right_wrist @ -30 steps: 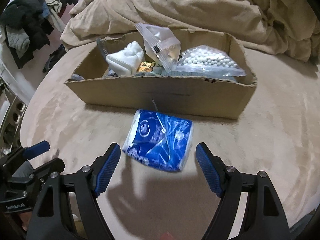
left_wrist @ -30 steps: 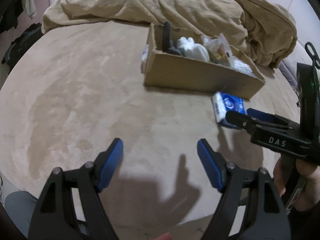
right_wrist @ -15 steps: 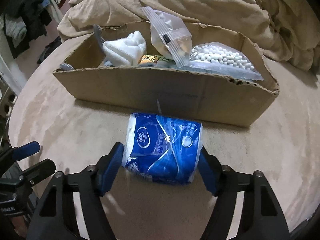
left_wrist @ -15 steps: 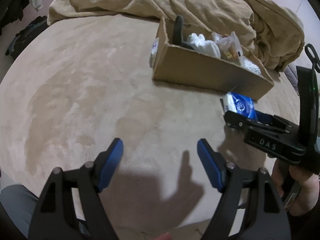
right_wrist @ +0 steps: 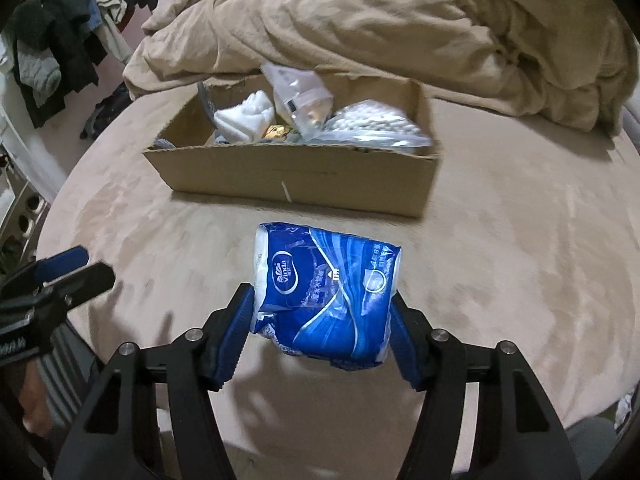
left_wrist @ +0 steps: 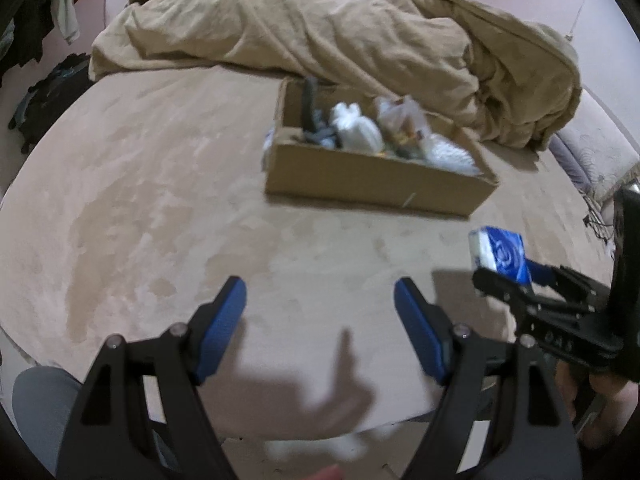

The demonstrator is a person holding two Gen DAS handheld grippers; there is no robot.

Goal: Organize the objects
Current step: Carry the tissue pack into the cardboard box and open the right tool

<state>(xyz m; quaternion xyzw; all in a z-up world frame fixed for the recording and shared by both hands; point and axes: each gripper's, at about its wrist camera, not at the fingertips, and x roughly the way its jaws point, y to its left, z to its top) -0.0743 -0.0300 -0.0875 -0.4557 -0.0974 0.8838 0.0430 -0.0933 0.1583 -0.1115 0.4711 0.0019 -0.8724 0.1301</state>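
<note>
A blue tissue pack [right_wrist: 328, 296] sits squeezed between the blue pads of my right gripper [right_wrist: 322, 301]. The jaws are still closing on it, and it hangs just above the tan bed cover. In the left wrist view the same pack [left_wrist: 500, 254] shows at the right, held by the right gripper [left_wrist: 505, 280]. Beyond it stands an open cardboard box [right_wrist: 296, 176] holding white cloth, a clear zip bag and a bag of white beads. My left gripper [left_wrist: 320, 294] is open over bare bed cover, with nothing between its fingers.
A rumpled tan blanket [right_wrist: 400, 28] is heaped behind the box [left_wrist: 372, 184]. Dark clothes [right_wrist: 52, 48] hang at the far left, off the bed. The left gripper [right_wrist: 68, 268] sticks in at the left edge. Flat tan bed cover [left_wrist: 140, 200] spreads to the box's left.
The right gripper's jaws closed from wide apart onto the tissue pack and lifted it off the bed cover. Both grippers drew back and up, so the box looks farther off.
</note>
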